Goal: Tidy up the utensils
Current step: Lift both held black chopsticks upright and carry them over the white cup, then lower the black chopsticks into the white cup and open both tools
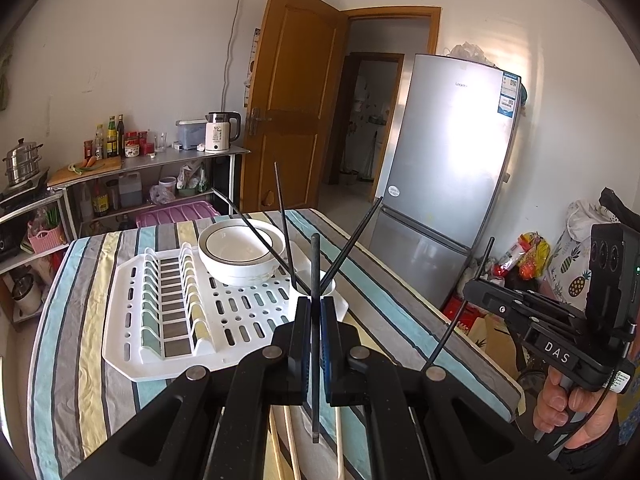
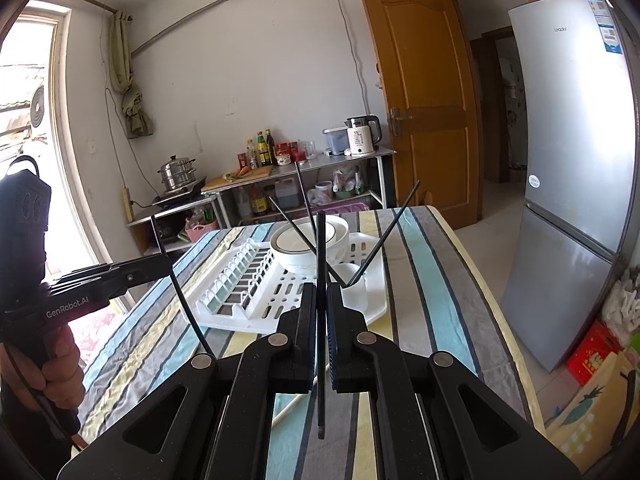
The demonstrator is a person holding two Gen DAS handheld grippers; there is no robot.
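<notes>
Pinching one black chopstick [image 1: 315,320] in my left gripper [image 1: 316,308] and another chopstick [image 2: 321,320] in my right gripper [image 2: 321,296], both upright, so they drop into the white cup [image 1: 326,286] at twelve o'clock.

"das" on right gripper [image 1: 472,286], "genrobot.ai" on left gripper [image 2: 166,264].

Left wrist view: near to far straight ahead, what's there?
Left tool shut on black chopstick → white cylindrical utensil cup → stacked white ceramic bowls → far edge of striped tablecloth → open brown wooden door.
</notes>
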